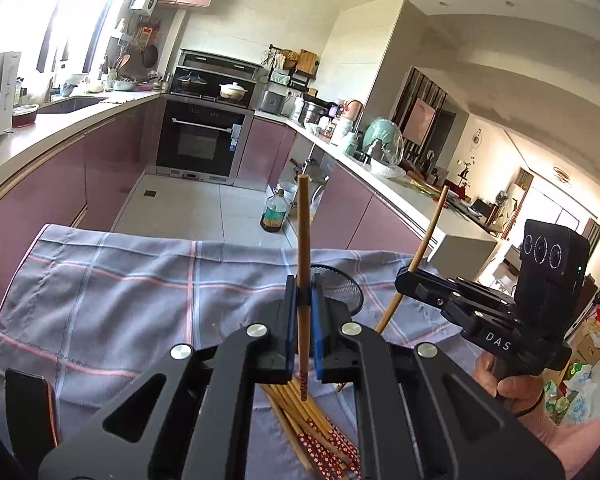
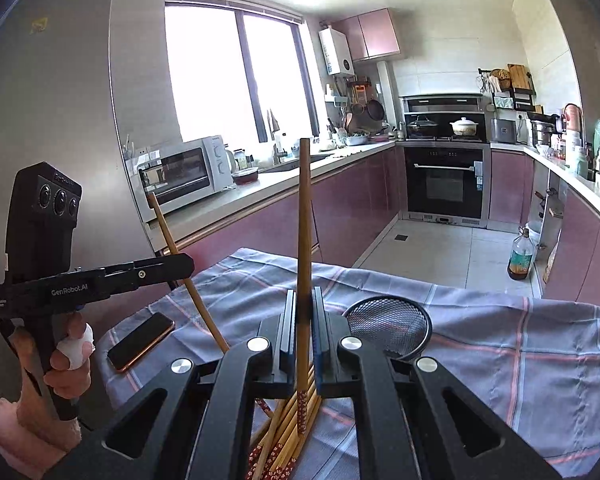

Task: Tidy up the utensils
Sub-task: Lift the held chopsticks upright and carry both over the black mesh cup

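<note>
My left gripper (image 1: pixel 303 300) is shut on one wooden chopstick (image 1: pixel 303 240) and holds it upright above a pile of chopsticks (image 1: pixel 308 428) on the plaid cloth. My right gripper (image 2: pixel 303 304) is shut on another chopstick (image 2: pixel 304 220), also upright, over the same pile (image 2: pixel 288 432). The right gripper also shows in the left wrist view (image 1: pixel 410 276), with its chopstick (image 1: pixel 424 248) slanting. The left gripper shows in the right wrist view (image 2: pixel 180 266) with its chopstick (image 2: pixel 180 256). A black mesh holder (image 2: pixel 388 326) lies on its side just behind the pile.
A grey plaid cloth (image 1: pixel 112 280) covers the table. A phone (image 2: pixel 142 340) lies on the cloth at the left. An oil bottle (image 2: pixel 521 254) stands on the floor beyond. Kitchen counters, an oven and a microwave (image 2: pixel 188 172) ring the room.
</note>
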{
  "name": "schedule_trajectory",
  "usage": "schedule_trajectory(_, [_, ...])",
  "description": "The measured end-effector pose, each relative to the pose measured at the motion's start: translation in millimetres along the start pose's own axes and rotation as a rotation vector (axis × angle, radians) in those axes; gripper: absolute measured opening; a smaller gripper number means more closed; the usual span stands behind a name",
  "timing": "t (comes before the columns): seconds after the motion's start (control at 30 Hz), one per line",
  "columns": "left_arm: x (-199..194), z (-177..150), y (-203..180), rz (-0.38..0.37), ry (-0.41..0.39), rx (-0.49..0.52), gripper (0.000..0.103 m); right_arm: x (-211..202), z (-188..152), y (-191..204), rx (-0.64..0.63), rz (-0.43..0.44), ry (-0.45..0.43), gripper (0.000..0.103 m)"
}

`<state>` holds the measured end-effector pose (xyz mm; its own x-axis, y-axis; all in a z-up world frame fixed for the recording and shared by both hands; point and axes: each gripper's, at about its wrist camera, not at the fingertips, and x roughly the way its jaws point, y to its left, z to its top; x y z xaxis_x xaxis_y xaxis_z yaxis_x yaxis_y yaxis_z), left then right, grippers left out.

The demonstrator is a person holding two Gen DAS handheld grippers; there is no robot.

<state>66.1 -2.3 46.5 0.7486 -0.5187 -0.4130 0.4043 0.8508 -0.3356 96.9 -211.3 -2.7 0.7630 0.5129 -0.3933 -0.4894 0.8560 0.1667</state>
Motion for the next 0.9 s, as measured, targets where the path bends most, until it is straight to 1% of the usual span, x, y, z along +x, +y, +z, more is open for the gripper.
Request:
schedule_trajectory(0.13, [-1.5, 21.8, -8.5, -0.026, -0.035, 0.004, 0.007, -5.1, 14.6, -5.0, -0.007, -0.022, -0.041, 0.006])
schedule_trajectory(0.37, [2.4, 59.3, -30.5, -0.040, -0.095, 0.037, 0.007, -10.4, 42.2, -17.5, -0.015, -0.062, -0.098, 0.006])
schedule_trajectory(0.47, [9.7, 73.1, -38.7, -0.047, -0.100, 0.043, 0.007, -10.1, 51.8, -26.0, -0.008, -0.082, -0.119, 0.006])
schedule_trajectory(0.53, [21.5, 80.0, -44.8, -0.041, -0.098, 0.052, 0.007, -8.4, 55.5, -31.8, -0.007, -0.105, -0.129, 0.006])
schedule_trajectory(0.6, [31.7, 84.8, -49.5, -0.041, -0.088, 0.061, 0.007, -3.0, 58.6, -39.0, -0.004, -0.116, -0.122, 0.006])
schedule_trajectory(0.67, [44.7, 87.4, -53.4, -0.024, -0.076, 0.069, 0.007, 4.8, 58.3, -45.1, 0.005, -0.126, -0.107, 0.006])
schedule_trajectory(0.73, [59.9, 88.1, -57.0, -0.015, -0.048, 0.080, 0.007, 16.1, 55.2, -50.0, 0.011, -0.130, -0.082, 0.006])
schedule_trajectory(0.9, [104.6, 77.4, -60.6, -0.002, 0.057, 0.110, 0.007, 44.4, 42.5, -58.6, 0.024, -0.139, -0.002, 0.006])
